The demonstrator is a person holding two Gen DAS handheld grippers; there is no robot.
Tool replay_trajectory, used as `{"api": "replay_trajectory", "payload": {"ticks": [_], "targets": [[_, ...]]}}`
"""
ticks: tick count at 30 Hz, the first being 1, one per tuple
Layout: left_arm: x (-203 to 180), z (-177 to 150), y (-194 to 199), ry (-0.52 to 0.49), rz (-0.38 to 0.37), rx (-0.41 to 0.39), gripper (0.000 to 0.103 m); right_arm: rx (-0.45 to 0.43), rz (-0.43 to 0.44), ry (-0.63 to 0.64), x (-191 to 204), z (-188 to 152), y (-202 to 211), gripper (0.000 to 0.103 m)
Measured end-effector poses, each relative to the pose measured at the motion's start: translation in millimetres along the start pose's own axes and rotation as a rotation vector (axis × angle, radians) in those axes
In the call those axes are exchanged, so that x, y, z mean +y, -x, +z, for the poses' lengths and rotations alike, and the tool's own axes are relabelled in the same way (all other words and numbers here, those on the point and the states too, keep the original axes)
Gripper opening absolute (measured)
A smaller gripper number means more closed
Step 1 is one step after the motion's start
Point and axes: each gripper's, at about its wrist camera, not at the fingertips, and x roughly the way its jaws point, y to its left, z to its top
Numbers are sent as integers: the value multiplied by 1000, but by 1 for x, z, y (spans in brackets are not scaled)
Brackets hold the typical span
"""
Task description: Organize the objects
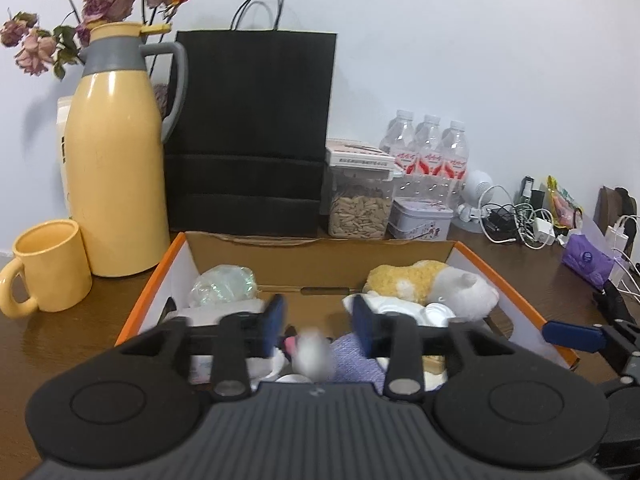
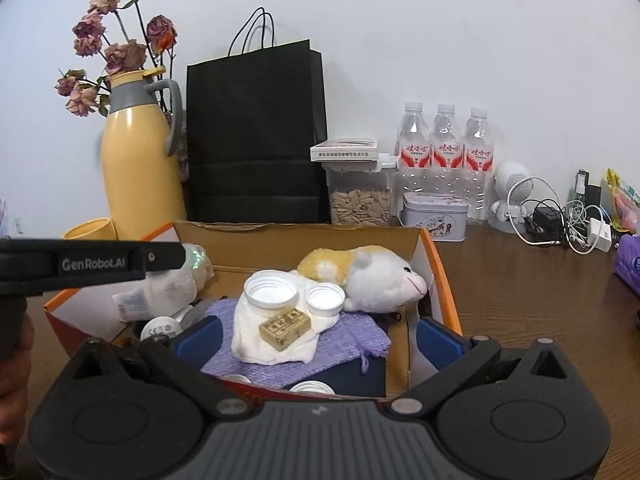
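Note:
An orange-edged cardboard box (image 1: pixel 472 258) (image 2: pixel 438 264) sits on the brown table. Inside lie a yellow-and-white plush toy (image 1: pixel 436 282) (image 2: pixel 372 276), two white lids (image 2: pixel 272 290), a small tan block (image 2: pixel 285 326) on a white cloth (image 2: pixel 280 344), a purple pouch (image 2: pixel 352 334) and a crumpled clear bag (image 1: pixel 222 284). My left gripper (image 1: pixel 318 320) hangs over the box with its jaws partly open; a small blurred white-and-pink object (image 1: pixel 314 354) is just below them, apparently falling free. My right gripper (image 2: pixel 318 340) is wide open at the box's near right corner, empty.
Behind the box stand a yellow thermos jug (image 1: pixel 116 168), a yellow mug (image 1: pixel 46 268), a black paper bag (image 1: pixel 252 132), a seed jar (image 1: pixel 360 208), a tin (image 1: pixel 420 218) and three water bottles (image 1: pixel 426 148). Cables and chargers (image 1: pixel 520 220) and a purple tissue pack (image 1: pixel 586 262) lie at right.

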Motion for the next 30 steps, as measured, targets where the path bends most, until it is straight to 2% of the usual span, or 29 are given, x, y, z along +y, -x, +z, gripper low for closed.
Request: {"api": "replay_trajectory", "payload": {"ticks": [1,2,3,5,19,30], "targets": [[1,0,1,5,9,-6,73,-5,0,-2,0,0,1,103],[2,0,3,6,19,-17,93,-8,-1,-2,-1,0,1,103],[2,1,5,3,29,-32,103,-9,-1,-1,-1,0,2,103],[1,2,11,-2,41,-64,103,-11,-1,2,0,-1,2,103],[7,-5,60,2,111,-66,103,-54,-5,51,13,4,35,103],[24,-35,119,-9,143,1,103,-3,7,60,24,-17,87,103]]}}
